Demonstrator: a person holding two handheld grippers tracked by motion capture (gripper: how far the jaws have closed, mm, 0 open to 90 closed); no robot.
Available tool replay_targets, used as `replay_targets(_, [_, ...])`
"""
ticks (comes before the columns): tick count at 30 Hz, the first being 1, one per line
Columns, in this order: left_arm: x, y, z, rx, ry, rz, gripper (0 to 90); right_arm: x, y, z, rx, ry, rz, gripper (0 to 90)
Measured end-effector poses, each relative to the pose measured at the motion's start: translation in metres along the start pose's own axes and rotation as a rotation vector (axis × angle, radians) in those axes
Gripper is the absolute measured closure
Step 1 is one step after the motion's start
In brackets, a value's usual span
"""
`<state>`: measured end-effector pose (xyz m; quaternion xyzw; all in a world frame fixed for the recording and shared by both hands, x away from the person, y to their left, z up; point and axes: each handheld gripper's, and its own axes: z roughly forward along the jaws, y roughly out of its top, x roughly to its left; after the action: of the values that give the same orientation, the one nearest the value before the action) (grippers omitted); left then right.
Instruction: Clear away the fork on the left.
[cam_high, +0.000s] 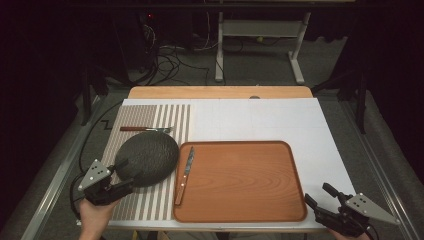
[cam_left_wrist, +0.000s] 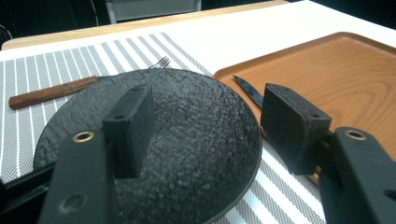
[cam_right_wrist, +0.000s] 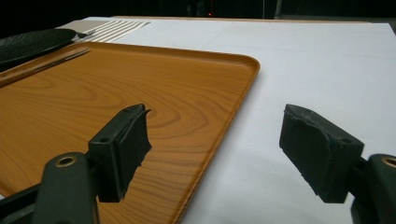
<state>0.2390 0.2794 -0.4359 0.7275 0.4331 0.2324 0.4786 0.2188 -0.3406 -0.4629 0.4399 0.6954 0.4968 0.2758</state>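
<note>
Approach step, judged: left tongs (cam_high: 121, 176) spread wide, straddling the dark plate's (cam_high: 148, 157) near rim. Right tongs (cam_high: 320, 196) gaping, idle beside the wooden tray (cam_high: 240, 200). Next: close on rim.

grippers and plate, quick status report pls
Left gripper open at the dark plate's near rim. Right gripper open, idle beside the tray. Knife on the tray close by the plate.
</note>
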Motion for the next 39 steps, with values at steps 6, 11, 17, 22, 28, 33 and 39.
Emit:
replay_targets(6, [0.001,0.009,0.004,-0.01,-0.005,0.006,33.1,-0.003,-0.002,-0.005,-0.018,0.007,0.033,24.4])
replay_targets(11, [0.003,0.015,0.01,-0.01,-0.01,0.006,33.1,-0.001,-0.001,-0.002,-0.007,0.007,0.016,24.4])
replay_targets(17, [0.003,0.025,0.019,-0.006,-0.025,0.0,33.0,-0.001,-0.001,-0.004,-0.011,0.004,0.012,24.4])
replay_targets(22, [0.001,0.03,0.029,0.009,-0.037,0.011,33.0,-0.001,-0.001,-0.004,-0.013,0.001,0.015,24.4])
replay_targets(28, [0.002,0.034,0.038,0.017,-0.041,0.012,33.1,-0.001,-0.001,-0.003,-0.011,0.001,0.011,25.0])
replay_targets(33, [0.003,0.036,0.041,0.023,-0.039,0.016,33.0,-0.001,-0.001,-0.004,-0.01,-0.001,0.011,25.1])
replay_targets(39, [0.01,0.038,0.045,0.026,-0.03,0.003,32.9,-0.001,-0.001,-0.003,-0.007,-0.003,0.009,25.1])
